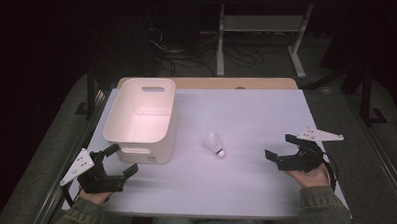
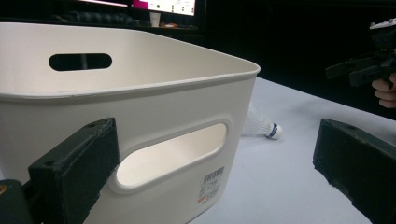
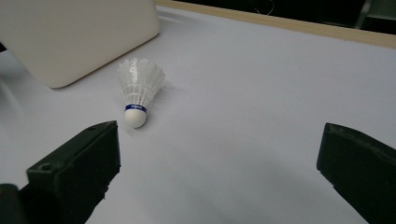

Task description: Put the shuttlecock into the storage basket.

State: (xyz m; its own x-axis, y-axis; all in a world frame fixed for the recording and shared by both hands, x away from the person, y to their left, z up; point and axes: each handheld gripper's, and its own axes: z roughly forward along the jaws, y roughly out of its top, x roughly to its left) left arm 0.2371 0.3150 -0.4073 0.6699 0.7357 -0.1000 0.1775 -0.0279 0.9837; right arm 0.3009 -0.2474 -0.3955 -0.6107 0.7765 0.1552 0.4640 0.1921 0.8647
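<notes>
A: How much free room is seen around the shuttlecock (image 1: 215, 144)?

B: It is laid on the white table sheet (image 1: 254, 184), about in the middle, with bare surface on every side. The white bin (image 1: 141, 117) is placed to its left, near but apart from it. The front edge of the sheet is well apart from it, and the wooden strip (image 1: 247, 83) at the far edge also.

A: And where are the two tools kept?

B: The left gripper (image 1: 119, 162) is held at the near left, just beside the front corner of the bin; its jaws are spread wide and nothing is held between them. In the left gripper view the bin wall with the handle slot (image 2: 173, 156) is seen close before the jaws. The right gripper (image 1: 280, 147) is held at the near right, also released and empty, with open sheet between it and the shuttlecock.

A: Which way is the shuttlecock pointed?

B: It is lying on its side. In the high view the cork end (image 1: 220, 153) is turned toward the near right and the feathers (image 1: 213, 140) toward the far left, so the long axis is set diagonally. In the right gripper view the cork (image 3: 135, 119) is seen pointing toward the camera.
</notes>
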